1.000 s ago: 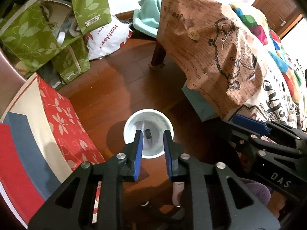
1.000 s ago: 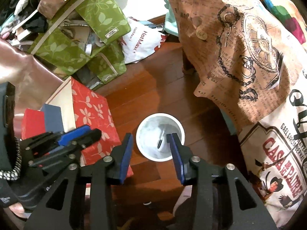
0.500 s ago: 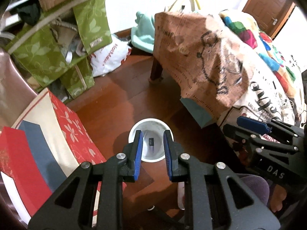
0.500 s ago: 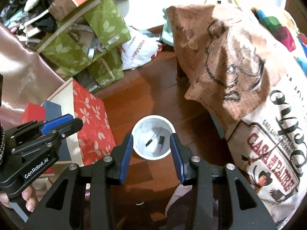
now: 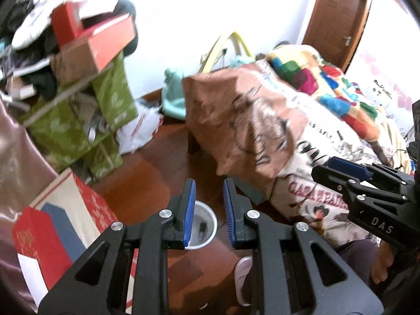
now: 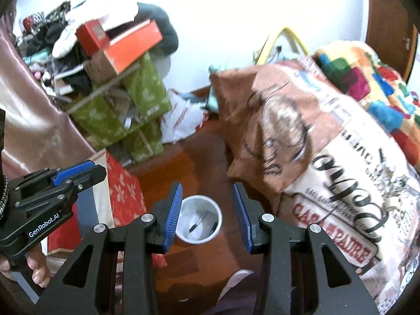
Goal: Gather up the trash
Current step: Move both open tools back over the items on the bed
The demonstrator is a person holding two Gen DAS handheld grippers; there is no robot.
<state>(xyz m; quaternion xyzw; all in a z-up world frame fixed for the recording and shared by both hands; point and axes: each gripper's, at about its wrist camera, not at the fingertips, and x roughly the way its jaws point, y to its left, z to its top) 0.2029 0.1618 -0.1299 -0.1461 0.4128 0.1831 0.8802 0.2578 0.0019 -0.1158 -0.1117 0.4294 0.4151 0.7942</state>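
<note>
So we've pulled both grippers up and back from the white bin (image 6: pixel 198 219), which looks smaller now and sits down below our fingertips on the wood floor (image 5: pixel 157 176). A pen (image 6: pixel 198 221) and a small dark bit lie inside (drop looks done to us). The left gripper (image 5: pixel 207 210) is parted a little with nothing between its pads, and the right gripper (image 6: pixel 207 215) is spread wider, empty too. Next trash probably waits near the bed (image 6: pixel 341 157).

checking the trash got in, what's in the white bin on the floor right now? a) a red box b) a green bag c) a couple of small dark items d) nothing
c: the right wrist view looks down into the white bin and shows a thin dark stick-like item and a smaller dark piece lying on its bottom.
</note>
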